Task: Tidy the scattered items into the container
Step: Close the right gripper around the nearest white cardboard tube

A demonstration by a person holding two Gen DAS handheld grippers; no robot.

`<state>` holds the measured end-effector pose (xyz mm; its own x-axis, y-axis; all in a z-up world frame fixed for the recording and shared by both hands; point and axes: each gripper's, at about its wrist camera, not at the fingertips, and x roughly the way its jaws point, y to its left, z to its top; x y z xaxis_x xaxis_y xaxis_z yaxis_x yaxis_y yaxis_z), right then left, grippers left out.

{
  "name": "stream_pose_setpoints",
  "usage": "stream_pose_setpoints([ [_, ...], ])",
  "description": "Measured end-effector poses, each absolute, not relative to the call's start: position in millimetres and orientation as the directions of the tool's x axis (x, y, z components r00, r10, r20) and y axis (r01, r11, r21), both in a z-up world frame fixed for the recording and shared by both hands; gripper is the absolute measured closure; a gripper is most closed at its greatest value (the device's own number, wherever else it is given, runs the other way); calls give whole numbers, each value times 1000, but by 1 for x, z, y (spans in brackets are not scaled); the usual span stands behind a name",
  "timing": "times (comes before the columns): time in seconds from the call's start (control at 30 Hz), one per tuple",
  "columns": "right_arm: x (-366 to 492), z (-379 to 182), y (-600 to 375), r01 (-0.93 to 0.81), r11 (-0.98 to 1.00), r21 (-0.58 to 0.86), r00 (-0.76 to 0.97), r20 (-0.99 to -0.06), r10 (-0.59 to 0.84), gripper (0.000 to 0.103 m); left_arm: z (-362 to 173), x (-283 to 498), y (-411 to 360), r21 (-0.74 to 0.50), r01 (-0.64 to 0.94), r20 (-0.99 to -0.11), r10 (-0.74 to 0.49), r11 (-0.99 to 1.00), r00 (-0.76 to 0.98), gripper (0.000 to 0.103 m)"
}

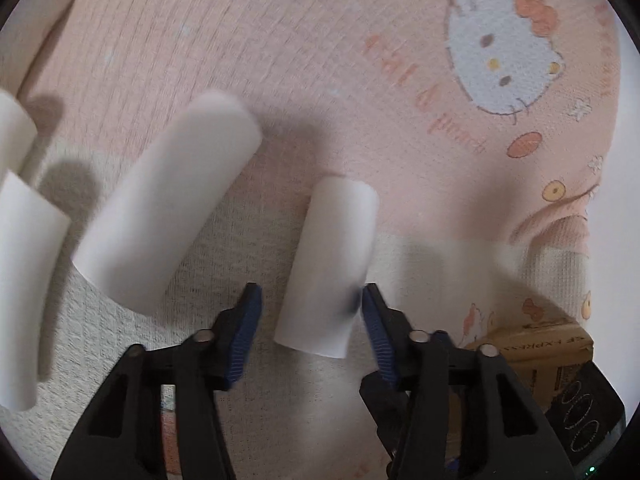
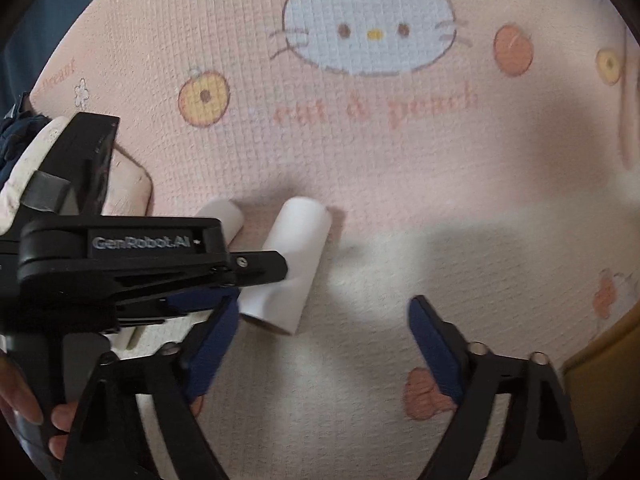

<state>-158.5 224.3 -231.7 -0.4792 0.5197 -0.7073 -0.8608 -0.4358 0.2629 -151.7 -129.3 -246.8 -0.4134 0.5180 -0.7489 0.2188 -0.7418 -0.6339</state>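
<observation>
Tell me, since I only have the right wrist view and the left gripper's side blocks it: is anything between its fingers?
Observer: Yes. A white roll lies between the left gripper's fingers. One pad touches it, the other stands clear.
Operator: Are there more rolls past it?
Observer: A bigger roll lies beside it, apart, and further rolls sit at the picture's left edge.
</observation>
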Motion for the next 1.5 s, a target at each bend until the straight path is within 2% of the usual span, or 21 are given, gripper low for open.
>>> stream_pose_setpoints([
  [0.03,-160,-234,225,-852,-443,280,-494,-712,500,40,-248,-152,-129,-646,230,-742,527,-728,-416,56],
  [0.1,-163,-240,228,-842,-449,299,-506,-726,466,49,-250,-150,-130,-648,238,-739,521,-724,-427,57],
  [0.27,-163,-245,228,-806,-468,364,-566,-707,425,58,-248,-152,-124,-640,218,-745,525,-737,-412,58],
  [0.43,-171,-252,232,-785,-461,414,-589,-730,347,58,-249,-151,-118,-631,186,-749,529,-753,-400,58],
  [0.57,-179,-267,236,-788,-467,401,-568,-765,302,59,-249,-149,-118,-630,182,-750,531,-755,-394,58],
  [0.97,-163,-258,216,-794,-481,373,-564,-748,351,60,-247,-129,-119,-682,196,-712,577,-705,-400,60],
  [1.23,-135,-239,179,-798,-500,337,-534,-780,327,60,-228,-89,-82,-656,117,-713,562,-745,-419,62],
  [1.5,-103,-229,131,-788,-554,270,-483,-828,284,60,-228,-40,-61,-653,103,-715,567,-750,-408,64],
])
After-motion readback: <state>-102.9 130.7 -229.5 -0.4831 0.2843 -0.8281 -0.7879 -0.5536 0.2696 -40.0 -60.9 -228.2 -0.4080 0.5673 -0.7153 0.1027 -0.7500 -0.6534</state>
